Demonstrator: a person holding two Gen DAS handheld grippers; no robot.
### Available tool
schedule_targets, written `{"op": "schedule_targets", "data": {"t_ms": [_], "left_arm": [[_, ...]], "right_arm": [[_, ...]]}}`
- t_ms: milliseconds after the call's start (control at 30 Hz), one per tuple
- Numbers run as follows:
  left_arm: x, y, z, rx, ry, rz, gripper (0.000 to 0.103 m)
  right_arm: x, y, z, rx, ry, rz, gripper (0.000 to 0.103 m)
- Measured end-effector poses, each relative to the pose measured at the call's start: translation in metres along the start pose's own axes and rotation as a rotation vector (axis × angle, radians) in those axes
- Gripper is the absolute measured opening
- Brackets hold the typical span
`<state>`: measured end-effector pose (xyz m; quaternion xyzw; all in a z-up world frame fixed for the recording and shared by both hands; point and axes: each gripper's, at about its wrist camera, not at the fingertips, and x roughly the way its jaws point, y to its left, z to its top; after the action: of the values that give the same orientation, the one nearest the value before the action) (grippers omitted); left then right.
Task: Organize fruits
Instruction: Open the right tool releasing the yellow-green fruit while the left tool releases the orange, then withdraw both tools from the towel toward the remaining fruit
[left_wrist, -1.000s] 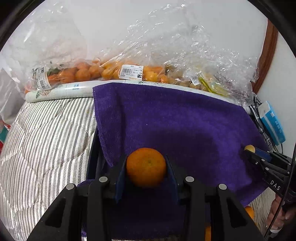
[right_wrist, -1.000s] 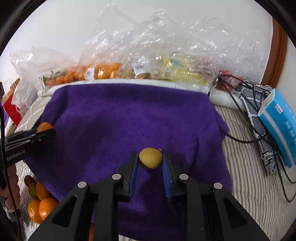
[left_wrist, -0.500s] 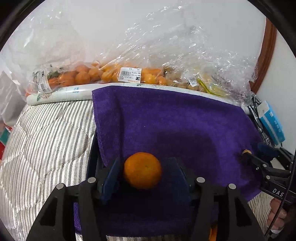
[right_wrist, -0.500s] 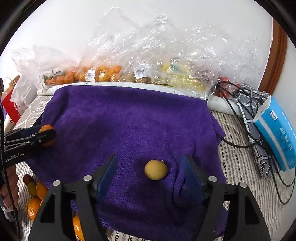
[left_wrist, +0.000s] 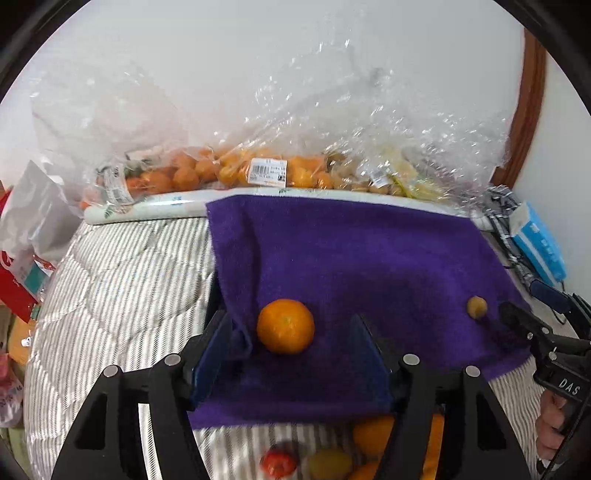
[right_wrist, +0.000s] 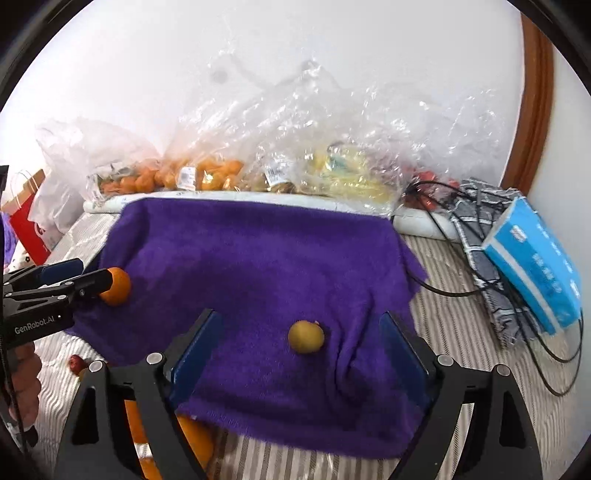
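Both fruits rest free on the purple towel (left_wrist: 369, 251) spread over the striped bed (left_wrist: 122, 280). The orange (left_wrist: 285, 326), firm, round and prone to rolling, is best pinched across its widest girth; the small yellow fruit (right_wrist: 306, 336), possibly softer, likewise. Against 1 second earlier, the left claw (left_wrist: 291, 354) and right claw (right_wrist: 301, 354) have just been opening; each now stands spread, clear of its fruit.

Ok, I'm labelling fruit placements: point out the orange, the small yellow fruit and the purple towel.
orange (left_wrist: 285, 326): left wrist view, middle of its peel.
small yellow fruit (right_wrist: 306, 336): right wrist view, centre of its skin.
purple towel (right_wrist: 258, 251): right wrist view, bare patch behind the fruit.
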<state>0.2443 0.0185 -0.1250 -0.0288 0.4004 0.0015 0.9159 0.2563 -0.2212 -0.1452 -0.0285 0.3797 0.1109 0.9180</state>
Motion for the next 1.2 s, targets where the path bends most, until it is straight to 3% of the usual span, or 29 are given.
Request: {"op": "schedule_targets", "data": {"t_ms": [133, 367, 700, 867, 933, 1200], "left_arm": [[-0.029, 0.01, -0.013, -0.023, -0.029, -0.001, 0.065], [-0.067, 0.01, -0.037, -0.043, -0.034, -0.018, 0.064], [-0.114, 0.0, -0.07, 0.021, -0.065, -0.028, 0.062], [-0.132, 0.005, -0.078, -0.005, -0.08, -0.063, 0.062], [-0.137, 0.006, -0.08, -0.009, -0.083, -0.07, 0.062], [-0.149, 0.001, -0.088, 0.002, -0.115, -0.048, 0.062]], "right_arm": [[-0.034, 0.004, -0.012, 0.006, -0.072, -0.006, 0.087], [-0.078, 0.01, -0.038, 0.055, -0.103, 0.055, 0.087], [-0.13, 0.01, -0.071, 0.155, -0.138, -0.023, 0.087], [-0.148, 0.01, -0.08, 0.181, -0.172, -0.01, 0.087], [-0.151, 0.013, -0.083, 0.166, -0.155, 0.012, 0.081], [-0.161, 0.029, -0.094, 0.112, -0.197, -0.004, 0.08]]}}
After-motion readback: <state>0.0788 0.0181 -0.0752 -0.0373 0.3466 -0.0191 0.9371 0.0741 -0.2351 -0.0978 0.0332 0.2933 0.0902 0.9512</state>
